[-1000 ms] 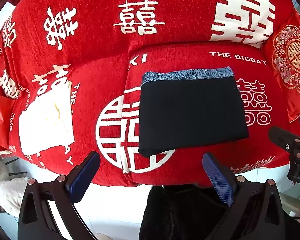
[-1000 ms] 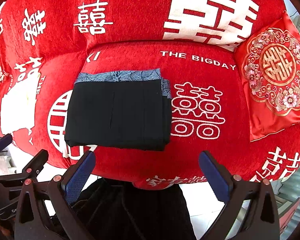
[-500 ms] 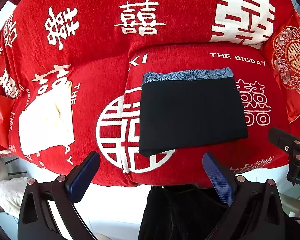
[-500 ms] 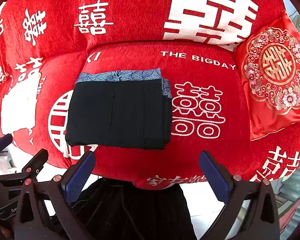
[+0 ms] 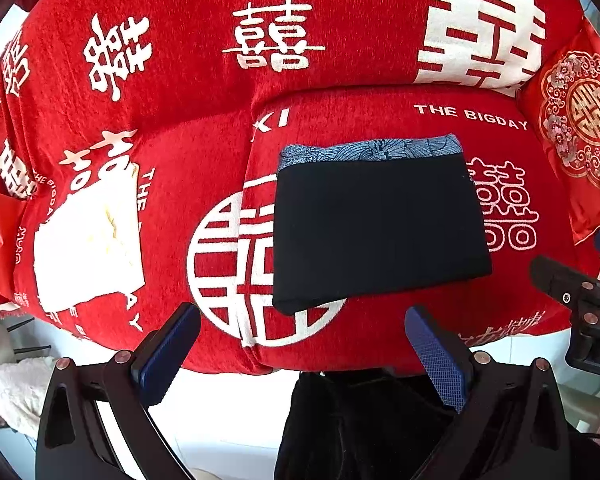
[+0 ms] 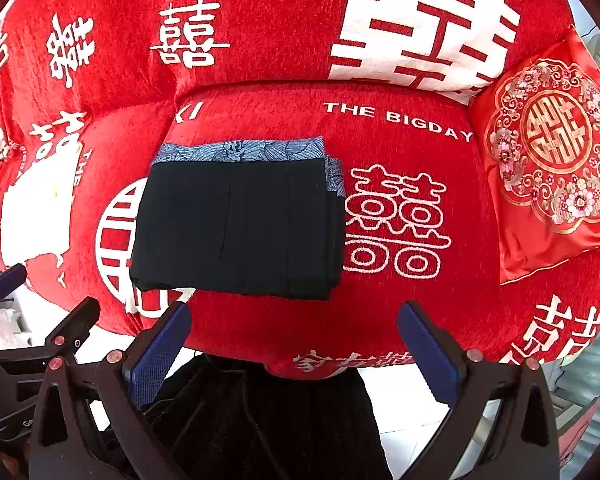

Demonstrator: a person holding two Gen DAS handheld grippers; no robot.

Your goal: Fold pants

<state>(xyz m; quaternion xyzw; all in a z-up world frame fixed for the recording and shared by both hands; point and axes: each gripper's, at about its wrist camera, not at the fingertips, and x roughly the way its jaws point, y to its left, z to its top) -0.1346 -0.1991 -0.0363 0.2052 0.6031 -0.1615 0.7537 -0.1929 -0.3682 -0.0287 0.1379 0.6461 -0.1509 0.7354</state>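
The black pants [image 5: 375,228] lie folded into a flat rectangle on the red sofa seat [image 5: 379,120], with a blue patterned waistband strip along the far edge. They also show in the right wrist view [image 6: 236,224]. My left gripper [image 5: 300,356] is open and empty, held back from the sofa's front edge. My right gripper [image 6: 292,356] is open and empty too, in front of the seat, and its tip shows at the right of the left wrist view [image 5: 571,292].
A white folded cloth [image 5: 88,252] lies on the left seat. A red embroidered cushion [image 6: 547,152] leans at the right. Dark clothing [image 6: 268,420] hangs below the seat's front edge. White floor [image 5: 228,420] lies below.
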